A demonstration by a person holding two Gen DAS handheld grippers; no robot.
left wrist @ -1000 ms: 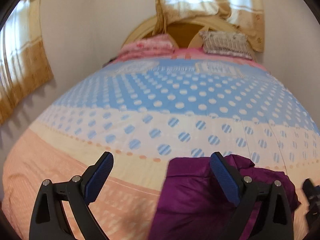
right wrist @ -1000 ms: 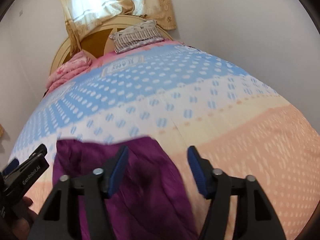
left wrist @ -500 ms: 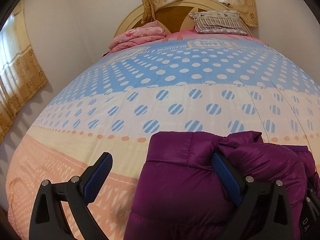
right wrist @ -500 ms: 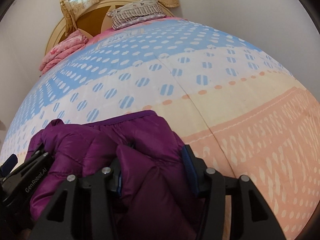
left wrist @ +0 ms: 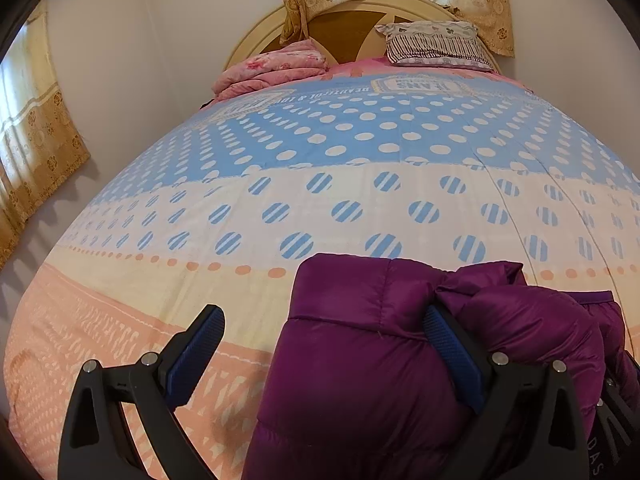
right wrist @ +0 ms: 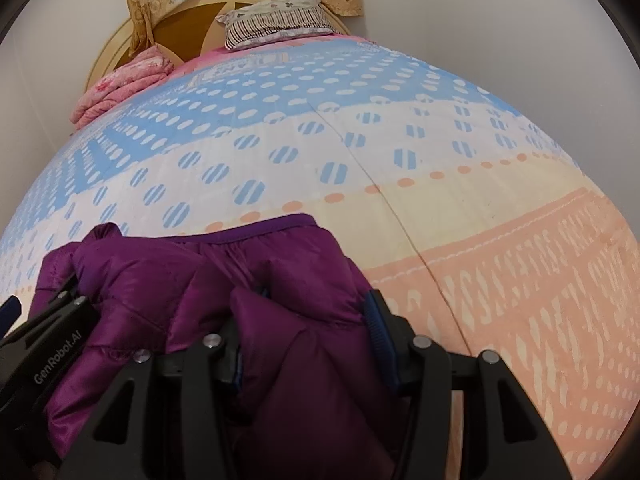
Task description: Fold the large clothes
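A purple puffer jacket [left wrist: 380,360] lies bunched at the near end of the bed; it also shows in the right wrist view [right wrist: 248,280]. My left gripper [left wrist: 324,360] is open wide: its right finger presses into the jacket, its left finger hangs over the bedspread. My right gripper [right wrist: 308,340] has narrowed its jaws around a thick fold of the jacket, which bulges between the pads. The left gripper's body [right wrist: 44,344] shows at the left edge of the right wrist view.
The bed carries a polka-dot bedspread [left wrist: 360,168] in blue, white and peach. A folded pink quilt [left wrist: 272,68] and a striped pillow [left wrist: 436,44] lie at the headboard. Walls and curtains [left wrist: 36,128] close in on both sides.
Both grippers have dropped down and forward onto the jacket. The right gripper's jaws have closed from wide open onto a fold of it. The left gripper stays open.
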